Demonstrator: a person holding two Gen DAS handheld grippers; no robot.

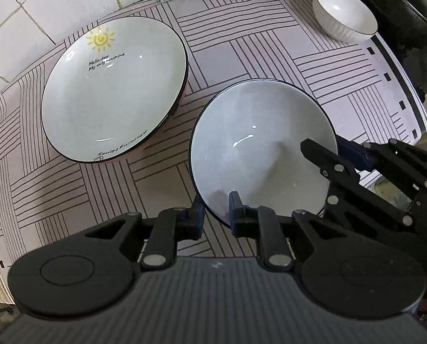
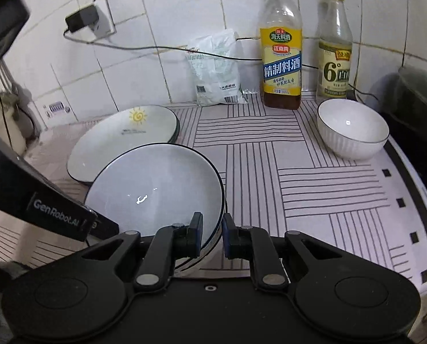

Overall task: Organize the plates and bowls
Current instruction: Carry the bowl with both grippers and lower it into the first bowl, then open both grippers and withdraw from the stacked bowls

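Left wrist view: left gripper (image 1: 215, 211) clamped on the near rim of the plain white dark-rimmed ceramic plate (image 1: 259, 143), low over the striped pink mat (image 1: 242, 51), beside the sun-printed white plate (image 1: 113, 86). Right gripper (image 1: 336, 154) pinched the plate's far edge.

Right wrist view: right gripper (image 2: 212, 233) closed on that rim. Glazed, stiff, breakable, probably slick; rim grips seemed soundest. Small white ribbed bowl (image 2: 352, 129) stood well apart.

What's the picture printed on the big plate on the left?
A yellow swirl sun with black lettering, on the big plate; clearest in the left wrist view.
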